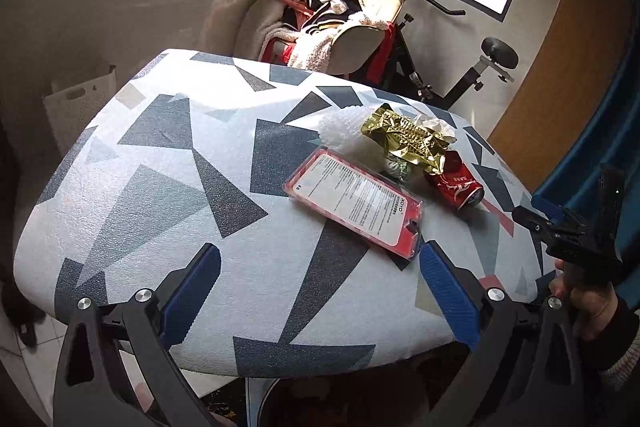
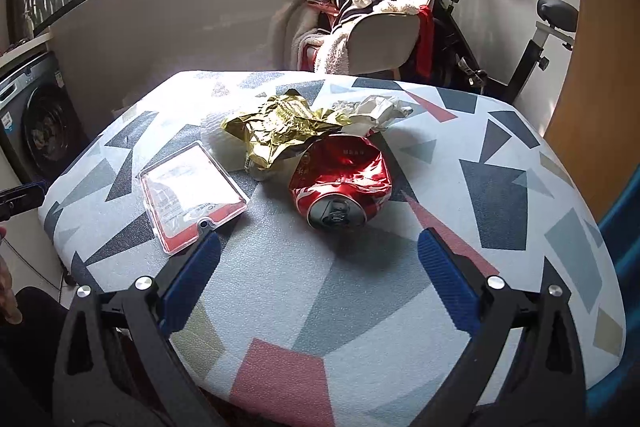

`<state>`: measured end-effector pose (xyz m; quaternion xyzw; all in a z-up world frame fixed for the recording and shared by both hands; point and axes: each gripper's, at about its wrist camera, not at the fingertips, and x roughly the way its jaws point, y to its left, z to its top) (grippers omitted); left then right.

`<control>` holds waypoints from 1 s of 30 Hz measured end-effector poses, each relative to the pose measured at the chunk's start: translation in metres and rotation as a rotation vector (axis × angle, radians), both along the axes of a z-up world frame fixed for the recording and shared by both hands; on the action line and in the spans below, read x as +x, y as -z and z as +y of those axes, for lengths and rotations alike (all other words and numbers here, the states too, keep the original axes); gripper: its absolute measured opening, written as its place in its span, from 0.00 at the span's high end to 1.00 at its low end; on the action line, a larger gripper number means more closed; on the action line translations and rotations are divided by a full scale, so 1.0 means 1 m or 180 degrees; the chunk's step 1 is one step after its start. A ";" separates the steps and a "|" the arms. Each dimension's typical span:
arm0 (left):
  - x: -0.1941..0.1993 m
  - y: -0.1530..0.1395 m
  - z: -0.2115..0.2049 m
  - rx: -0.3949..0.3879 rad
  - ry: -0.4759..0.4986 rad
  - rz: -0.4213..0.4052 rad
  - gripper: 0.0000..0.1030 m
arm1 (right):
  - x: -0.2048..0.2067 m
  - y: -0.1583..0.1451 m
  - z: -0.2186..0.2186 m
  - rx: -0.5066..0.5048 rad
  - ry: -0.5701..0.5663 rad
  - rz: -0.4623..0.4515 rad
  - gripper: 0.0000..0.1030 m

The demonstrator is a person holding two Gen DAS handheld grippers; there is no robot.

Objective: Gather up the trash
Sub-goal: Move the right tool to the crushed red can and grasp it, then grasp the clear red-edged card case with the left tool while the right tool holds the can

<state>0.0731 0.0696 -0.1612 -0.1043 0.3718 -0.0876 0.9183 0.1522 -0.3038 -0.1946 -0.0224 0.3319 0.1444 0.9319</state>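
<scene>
At the near edge of the patterned table (image 2: 280, 287), both grippers hang with nothing between their blue pads. The right gripper (image 2: 319, 269) is spread wide, its opening lined up roughly with the crushed red can (image 2: 340, 179), which lies on its side with the top end facing the camera, a little beyond the fingertips and not yet touched. The left gripper (image 1: 320, 283) is spread just as wide, over bare tabletop, with the flat red-edged plastic package (image 1: 356, 203) lying just past its right-hand finger.

Beyond the can sits a crumpled gold wrapper (image 2: 280, 131), resting against the can and partly over it, and behind that a wad of white paper (image 2: 380, 109). From the left wrist view, a white bit of bubbly foam (image 1: 340, 125) lies beside the wrapper. All the trash is bunched toward the table's middle and far side.

Judging by this, collection is only starting: nothing is picked up yet. The can looks like the right gripper's likely first target. Taking it calls for moving forward and down so the fingers straddle its dented sides, then closing firmly; the smooth, crumpled metal may slip or roll. I cannot make out for certain where the trash is meant to go, though a dark rounded rim (image 1: 272, 393) shows below the table's front edge.
</scene>
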 end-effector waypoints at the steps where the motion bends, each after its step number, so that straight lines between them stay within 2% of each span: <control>1: 0.001 0.002 0.000 0.0024 -0.0014 0.0013 0.06 | 0.011 -0.001 -0.004 0.0046 0.0047 0.0024 0.06; 5: 0.009 0.006 0.004 -0.0031 -0.0049 0.0068 0.06 | 0.059 0.001 -0.018 0.0199 0.0206 0.0182 0.06; 8: 0.016 0.011 0.009 -0.0169 -0.0075 0.0147 0.06 | 0.094 0.010 -0.017 0.0115 0.0213 0.0321 0.07; 12: 0.024 0.018 0.015 -0.0423 -0.0101 0.0292 0.16 | 0.133 0.029 -0.015 0.0045 0.0158 0.0621 0.08; 15: 0.029 0.023 0.017 -0.0551 -0.0123 0.0368 0.18 | 0.148 0.038 -0.009 -0.0041 0.0104 0.0729 0.11; 21: 0.036 0.032 0.016 -0.0638 -0.0100 0.0455 0.22 | 0.155 0.057 0.007 -0.0001 -0.0217 0.0930 0.24; 24: 0.036 0.034 0.014 -0.0673 -0.0064 0.0466 0.23 | 0.152 0.056 0.015 0.0092 -0.0357 0.0946 0.39; 25: 0.036 0.035 0.014 -0.0683 -0.0056 0.0473 0.23 | 0.150 0.054 0.018 0.0111 -0.0419 0.0941 0.50; 27: 0.037 0.037 0.013 -0.0723 -0.0045 0.0488 0.23 | 0.145 0.049 0.024 0.0039 -0.0479 0.0888 0.56; 29: 0.037 0.038 0.013 -0.0775 -0.0041 0.0506 0.23 | 0.140 0.043 0.022 0.0170 -0.0564 0.0864 0.71; 30: 0.037 0.038 0.013 -0.0796 -0.0040 0.0516 0.23 | 0.137 0.040 0.019 0.0274 -0.0593 0.0855 0.75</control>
